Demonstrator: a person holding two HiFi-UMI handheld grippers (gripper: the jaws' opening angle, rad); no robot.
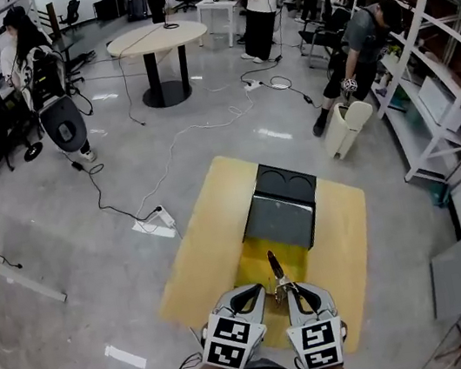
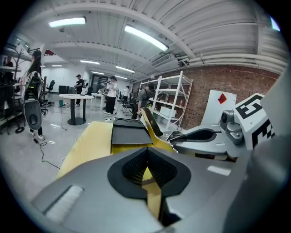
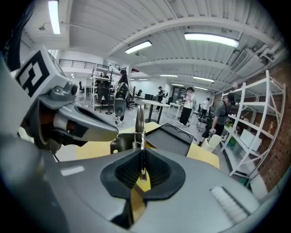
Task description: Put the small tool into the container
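Tool (image 3: pixel 139 123) clamped in right gripper (image 1: pixel 295 290) jaws, shut tight on its thin lower end. Metal tip sticks out past the jaws, pointing at the container (image 1: pixel 280 206). Small spring shows on the tool just beyond the jaws. Tool is held above the yellow worktop (image 1: pixel 211 227), just short of the container's near edge, not inside it. Left gripper (image 1: pixel 252 295) jaws closed together, nothing between them. Both grippers sit side by side, close, at the near end of the worktop. Container is black, lying mid-worktop beyond both grippers, two round recesses on its far part. Grey floor around, cables on it. White shelving to the right, round table and several people farther back.
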